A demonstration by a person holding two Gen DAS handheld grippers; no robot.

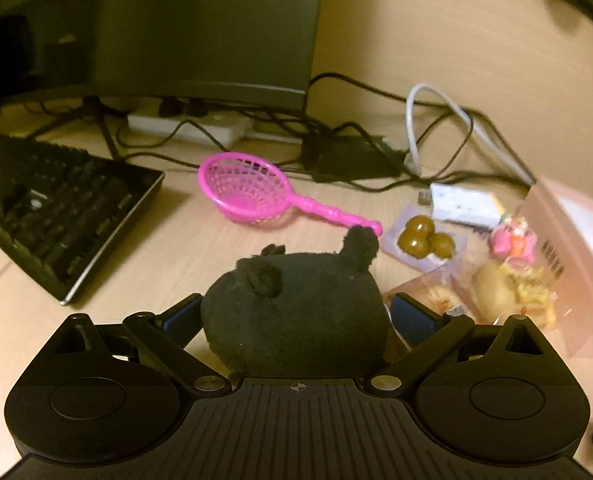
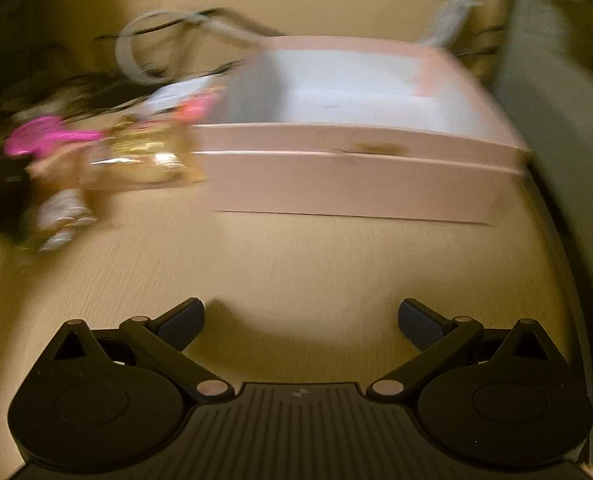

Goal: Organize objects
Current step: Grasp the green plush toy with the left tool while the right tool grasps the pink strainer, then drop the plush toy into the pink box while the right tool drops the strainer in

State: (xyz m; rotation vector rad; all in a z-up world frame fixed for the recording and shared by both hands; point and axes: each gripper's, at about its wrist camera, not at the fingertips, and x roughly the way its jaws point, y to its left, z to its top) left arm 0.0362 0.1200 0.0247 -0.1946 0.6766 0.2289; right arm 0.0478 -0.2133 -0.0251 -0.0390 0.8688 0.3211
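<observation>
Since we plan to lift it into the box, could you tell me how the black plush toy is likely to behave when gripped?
The black plush toy looks fuzzy and rounded, so it will probably squash between the left gripper pads rather than resist. It likely weighs little for its bulk. Its fuzzy fabric should hold against slipping, though its floppy ears may snag.

The left claw (image 1: 296, 316) is matte black plastic. Nearest the camera sits a broad base plate with parallel ribs running forward and a small round crosshair mark at its front edge. On either side of the plate bulges a large rounded housing with a shallow oval disc set into its top and a triangular cut-out at its forward peak. Slim black link arms run from silver round pivots beside the plate out to the fingers (image 1: 412, 314), which carry dark blue textured pads. The right claw (image 2: 300, 318) has the same build, ribs, silver pivots and blue pads.
</observation>
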